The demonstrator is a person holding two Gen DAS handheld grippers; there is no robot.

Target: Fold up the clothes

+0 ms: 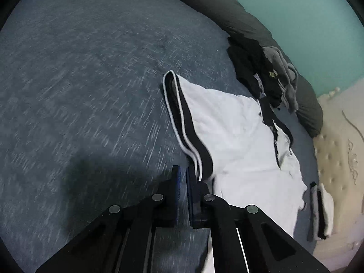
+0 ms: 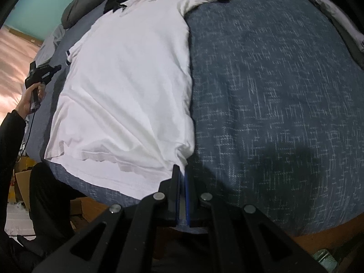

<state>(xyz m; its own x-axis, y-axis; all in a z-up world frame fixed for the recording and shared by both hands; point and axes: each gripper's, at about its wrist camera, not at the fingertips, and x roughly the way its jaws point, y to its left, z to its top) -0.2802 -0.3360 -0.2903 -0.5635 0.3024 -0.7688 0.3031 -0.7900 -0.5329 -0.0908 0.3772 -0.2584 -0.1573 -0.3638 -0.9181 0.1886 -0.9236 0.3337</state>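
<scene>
A white shirt (image 2: pixel 127 86) with black-trimmed cuffs lies spread flat on the blue-grey bed cover (image 2: pixel 273 91). My right gripper (image 2: pixel 182 173) is shut on the shirt's near hem corner, and the cloth bunches at the fingertips. In the left wrist view the shirt (image 1: pixel 232 136) lies to the right, its black-and-white sleeve cuff (image 1: pixel 179 113) running down beside the right finger. My left gripper (image 1: pixel 183 175) shows a narrow gap with only bed cover in it. The right wrist view shows the left gripper (image 2: pixel 45 72) in a hand, just short of the sleeve.
A pile of dark and grey clothes (image 1: pixel 261 72) sits at the head of the bed by a dark pillow (image 1: pixel 227 11). A folded white-and-black garment (image 1: pixel 320 211) lies near the bed edge. The person's black-clad leg (image 2: pixel 50 200) and cardboard boxes (image 2: pixel 22 182) stand beside the bed.
</scene>
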